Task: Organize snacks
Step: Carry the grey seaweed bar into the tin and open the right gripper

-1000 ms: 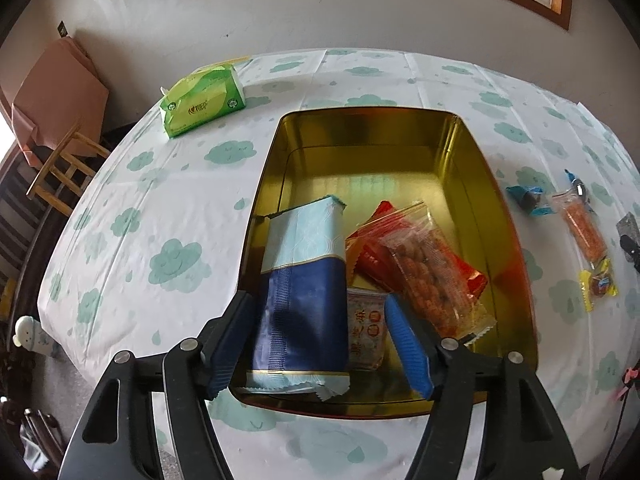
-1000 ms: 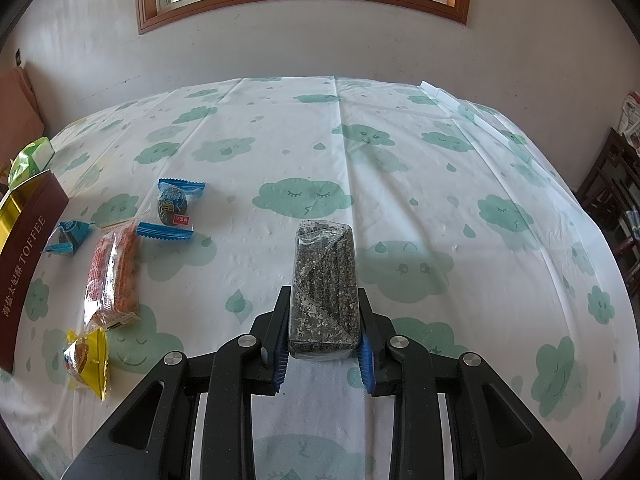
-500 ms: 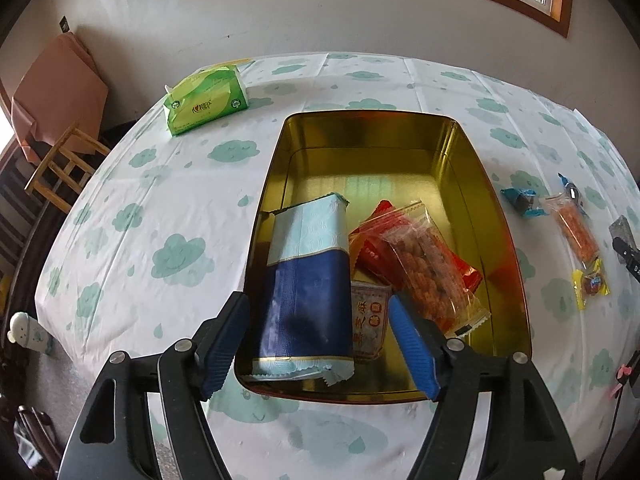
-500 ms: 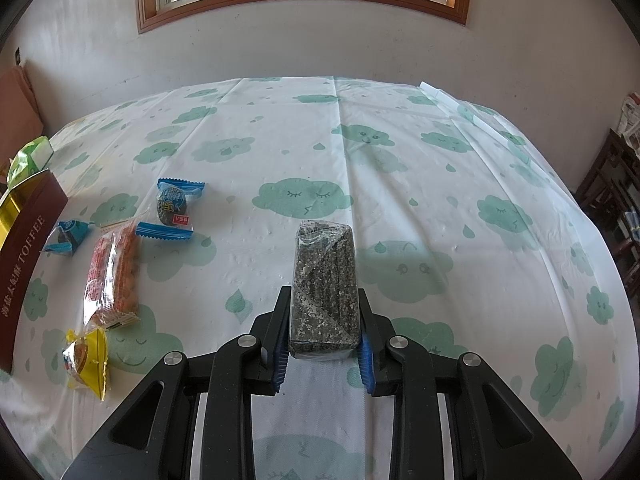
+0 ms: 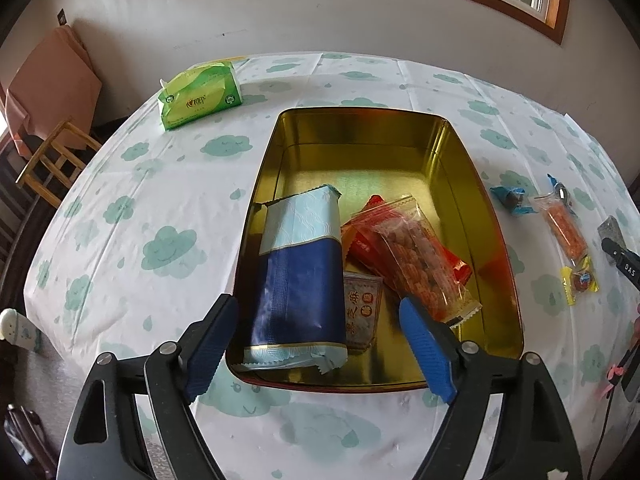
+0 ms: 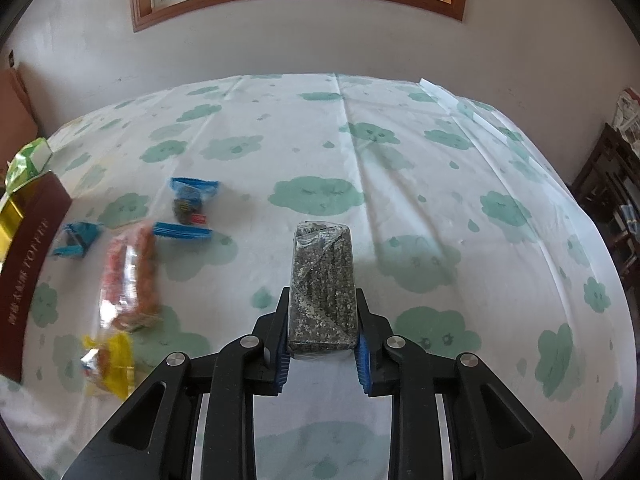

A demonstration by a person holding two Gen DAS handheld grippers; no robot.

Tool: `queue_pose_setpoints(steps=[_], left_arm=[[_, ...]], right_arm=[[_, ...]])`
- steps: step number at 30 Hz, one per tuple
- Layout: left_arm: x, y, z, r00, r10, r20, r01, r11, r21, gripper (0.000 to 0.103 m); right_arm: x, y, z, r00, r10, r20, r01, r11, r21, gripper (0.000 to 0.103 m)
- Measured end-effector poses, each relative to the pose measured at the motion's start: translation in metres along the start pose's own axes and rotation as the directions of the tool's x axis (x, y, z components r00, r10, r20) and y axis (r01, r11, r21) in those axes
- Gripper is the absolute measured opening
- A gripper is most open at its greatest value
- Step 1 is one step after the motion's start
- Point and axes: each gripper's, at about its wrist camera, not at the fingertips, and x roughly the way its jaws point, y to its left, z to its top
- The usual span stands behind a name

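Observation:
A gold tin (image 5: 460, 148) lies open on the cloud-print tablecloth. In it rest a blue-and-white packet (image 5: 300, 280), a clear bag of orange snacks (image 5: 420, 260), a red packet (image 5: 362, 244) and a small square sachet (image 5: 362, 312). My left gripper (image 5: 320, 352) hovers over the tin's near end, its jaws opening, pads clear of the blue packet between them. My right gripper (image 6: 322, 340) is shut on a dark speckled bar (image 6: 322, 284) in clear wrap, near the cloth. Loose on the cloth lie two blue-wrapped sweets (image 6: 190, 204) (image 6: 76, 238), an orange snack bag (image 6: 130, 276) and a yellow sweet (image 6: 108, 364).
A green tissue pack (image 5: 200, 96) lies at the far left of the table. The tin's maroon side (image 6: 28, 264) stands at the left edge of the right wrist view. A wooden chair (image 5: 52, 160) and dark shelves (image 6: 612, 192) flank the table.
My left gripper's jaws have spread wider and drawn back from the blue packet, which now lies free in the tin. The right gripper still grips the speckled bar.

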Motion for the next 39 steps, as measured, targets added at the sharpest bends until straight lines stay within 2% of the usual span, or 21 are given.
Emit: queue_pose_setpoints(steps=[3,11,23,29,32,39], left_arm=[[-0.001,0.003,0.000,1.000,-0.011,0.004,0.011,1.000,-0.012,0.082],[-0.006,0.013,0.001,0.999,-0.023,0.026,0.024,0.999,-0.040,0.087],[-0.011,0.046,0.000,0.999,0.000,0.041,0.005,0.994,-0.112,0.089],[-0.010,0.066,-0.001,0.999,0.020,0.033,-0.015,0.988,-0.152,0.089],[-0.009,0.072,-0.002,0.999,0.026,0.030,-0.021,0.987,-0.159,0.089],[-0.008,0.081,-0.005,0.999,0.046,0.024,-0.041,0.984,-0.172,0.089]], right_arm=[[-0.012,0.009,0.006,1.000,0.017,0.019,-0.017,1.000,-0.018,0.027],[-0.043,0.063,0.020,0.989,0.136,0.059,-0.128,0.985,-0.112,0.027],[-0.072,0.155,0.014,0.941,0.337,0.018,-0.322,0.913,-0.251,0.027],[-0.090,0.193,0.003,0.921,0.389,-0.011,-0.373,0.875,-0.309,0.027],[-0.096,0.199,-0.002,0.913,0.406,-0.027,-0.391,0.859,-0.331,0.027],[-0.097,0.227,-0.003,0.910,0.411,-0.055,-0.400,0.837,-0.374,0.027]])
